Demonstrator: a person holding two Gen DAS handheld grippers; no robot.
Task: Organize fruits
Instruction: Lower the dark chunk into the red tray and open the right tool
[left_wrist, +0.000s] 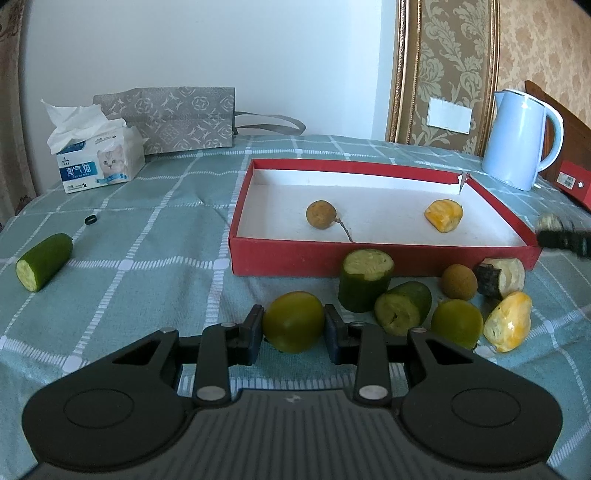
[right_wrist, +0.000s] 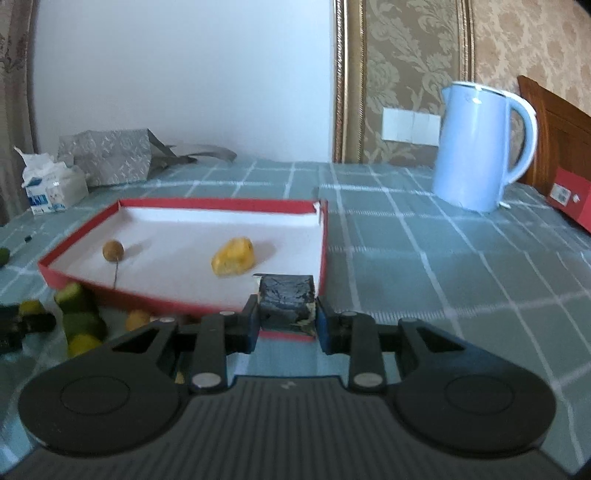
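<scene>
Two pieces lie in the red box (left_wrist: 384, 254) and several wait on the desk (left_wrist: 147, 229), while the left gripper (left_wrist: 293, 325) pinches a green fruit (left_wrist: 293, 321) and the right gripper (right_wrist: 287, 317) clamps a dark chunk (right_wrist: 287, 301).

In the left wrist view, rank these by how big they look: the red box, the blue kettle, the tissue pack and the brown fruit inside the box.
1. Red box, plainly largest.
2. Blue kettle.
3. Tissue pack; both stand far back, so their order is unsure.
4. Brown fruit, smallest.
</scene>
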